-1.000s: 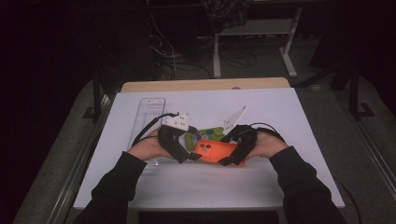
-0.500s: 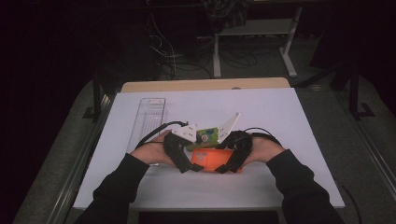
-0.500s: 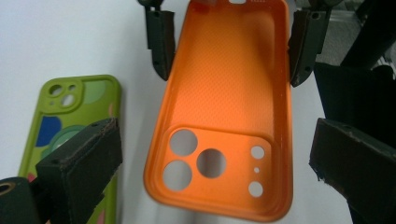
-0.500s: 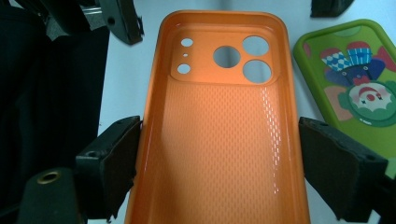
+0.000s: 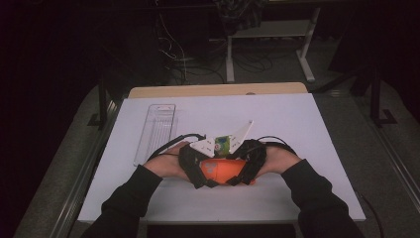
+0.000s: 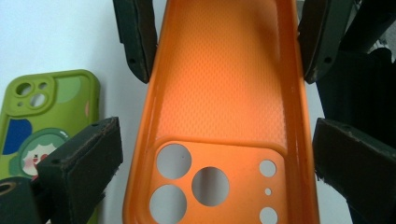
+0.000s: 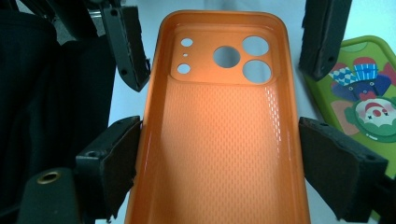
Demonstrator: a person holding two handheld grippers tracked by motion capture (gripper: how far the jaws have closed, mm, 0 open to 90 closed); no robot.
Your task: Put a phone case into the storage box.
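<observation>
The orange phone case (image 5: 225, 170) is taken as the landmark; it is seen lying inside-up on the white table sheet (image 5: 317, 129), near the person's edge of the table. In the right gripper view its plain end is gripped from both long sides: the right gripper (image 7: 217, 154) is seen with its pads pressed against the case's side walls, so the jaws are held fairly wide by the case's width. In the left gripper view the end with the round camera cut-outs is straddled by the left gripper (image 6: 215, 154); its left pad is seen just clear of the case wall and its right pad close beside the other wall, so the jaws are held wide and no firm pinch can be told. Just beyond the case, touching or nearly touching it, a green phone case (image 5: 226, 144) with a cartoon print is seen. Farther off, well to the left of the orange case, a clear plastic tray (image 5: 156, 131) is laid lengthwise on the sheet.
</observation>
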